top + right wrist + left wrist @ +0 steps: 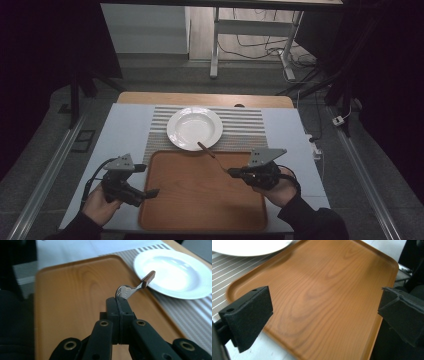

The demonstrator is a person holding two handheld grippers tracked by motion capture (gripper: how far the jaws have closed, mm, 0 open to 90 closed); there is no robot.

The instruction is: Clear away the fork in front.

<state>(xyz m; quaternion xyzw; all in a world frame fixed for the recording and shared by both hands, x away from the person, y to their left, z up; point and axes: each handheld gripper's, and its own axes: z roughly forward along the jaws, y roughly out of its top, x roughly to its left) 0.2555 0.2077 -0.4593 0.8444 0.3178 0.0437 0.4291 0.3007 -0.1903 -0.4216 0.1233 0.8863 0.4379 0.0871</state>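
Your left tool sits nearest you at the tray's left edge, jaws wide apart with nothing between them. In the left gripper view the two black pads frame bare wood grain; the right-hand pad is cut off by the frame edge.

Your right tool is over the wooden tray, right of centre, jaws pressed together on a spoon. It grips the metal bowl end, so most of the bowl is hidden between the jaws. The brown handle juts away from you, lifted off the tray, its tip over the near rim of the plate. In the high view the spoon reads as a thin dark stick; its metal part is hard to make out there.

The white plate lies empty on a striped placemat, just beyond the tray. The desk carries all of it. Past the desk, the room falls into darkness; cables on the floor are dim.
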